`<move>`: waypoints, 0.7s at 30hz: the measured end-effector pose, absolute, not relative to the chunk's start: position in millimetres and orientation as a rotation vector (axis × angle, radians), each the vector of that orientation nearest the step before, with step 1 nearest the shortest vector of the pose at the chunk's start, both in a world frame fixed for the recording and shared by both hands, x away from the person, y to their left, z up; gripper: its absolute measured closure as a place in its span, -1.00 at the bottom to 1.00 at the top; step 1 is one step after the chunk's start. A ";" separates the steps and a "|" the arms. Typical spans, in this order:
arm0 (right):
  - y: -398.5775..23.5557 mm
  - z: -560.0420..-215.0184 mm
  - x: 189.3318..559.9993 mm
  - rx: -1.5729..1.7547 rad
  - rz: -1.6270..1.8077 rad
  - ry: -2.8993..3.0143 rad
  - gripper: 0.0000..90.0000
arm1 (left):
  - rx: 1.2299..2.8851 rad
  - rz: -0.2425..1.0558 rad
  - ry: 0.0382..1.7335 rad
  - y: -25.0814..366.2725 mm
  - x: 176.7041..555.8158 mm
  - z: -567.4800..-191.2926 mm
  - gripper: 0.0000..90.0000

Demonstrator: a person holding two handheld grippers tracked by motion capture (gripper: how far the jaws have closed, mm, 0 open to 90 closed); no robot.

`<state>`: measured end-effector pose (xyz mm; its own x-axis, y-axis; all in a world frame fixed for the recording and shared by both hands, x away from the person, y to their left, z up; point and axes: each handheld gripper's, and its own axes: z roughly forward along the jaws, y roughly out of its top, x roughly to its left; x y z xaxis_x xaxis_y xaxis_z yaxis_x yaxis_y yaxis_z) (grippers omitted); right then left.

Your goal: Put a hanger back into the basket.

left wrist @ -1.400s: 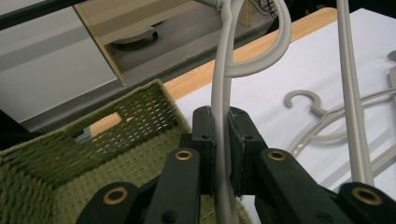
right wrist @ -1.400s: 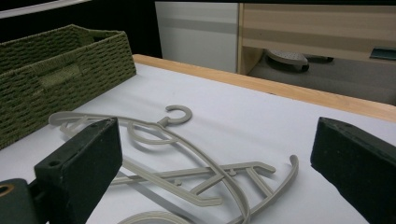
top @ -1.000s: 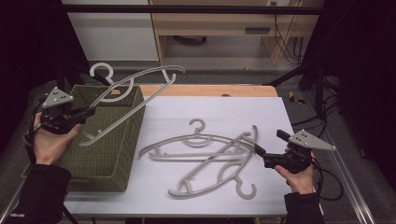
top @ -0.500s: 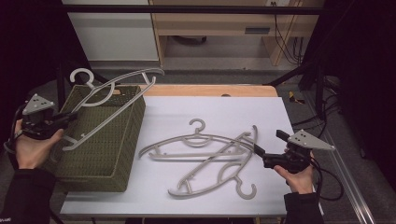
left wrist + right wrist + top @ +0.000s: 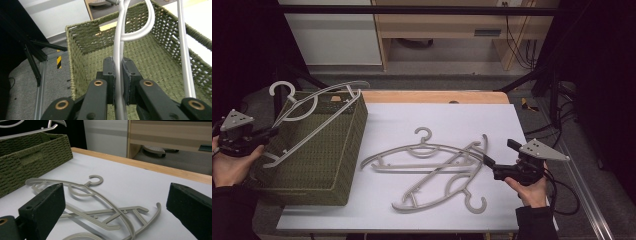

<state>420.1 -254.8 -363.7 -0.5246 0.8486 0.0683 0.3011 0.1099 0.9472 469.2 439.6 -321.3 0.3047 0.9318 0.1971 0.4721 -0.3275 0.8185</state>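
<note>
A grey plastic hanger hangs tilted over the green woven basket, its hook past the basket's far left corner. My left gripper is shut on the hanger's lower end. In the left gripper view the jaws pinch the hanger's bar above the basket's inside. Two more grey hangers lie crossed on the white table. My right gripper stands open just right of them, its jaws wide apart and holding nothing, with the hangers ahead.
The white table top has a wooden strip along its far edge. The basket takes up the table's left end. Beyond the table stand a white cabinet and a wooden shelf. A cable trails from my right gripper.
My left hand has carried the hanger to the left and lower, so it now hangs over the basket's left part. The right hand and the two hangers on the table have not moved.
</note>
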 end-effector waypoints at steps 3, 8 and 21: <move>-254.8 -364.0 420.3 1.108 1.419 1.895 -0.95 | 1.934 0.917 1.253 444.5 468.7 -325.7 0.82; -253.6 -364.6 420.8 1.114 1.418 1.898 -0.95 | 1.936 0.924 1.260 450.5 468.1 -332.4 0.82; -253.2 -365.3 421.6 1.103 1.406 1.895 -0.95 | 1.946 0.944 1.308 462.8 467.1 -342.9 0.82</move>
<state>421.6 -253.2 -365.3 -0.5260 0.8488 0.0529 0.2968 0.1249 0.9467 467.1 462.8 -342.9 0.2598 0.9392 0.2247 0.5091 -0.3309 0.7945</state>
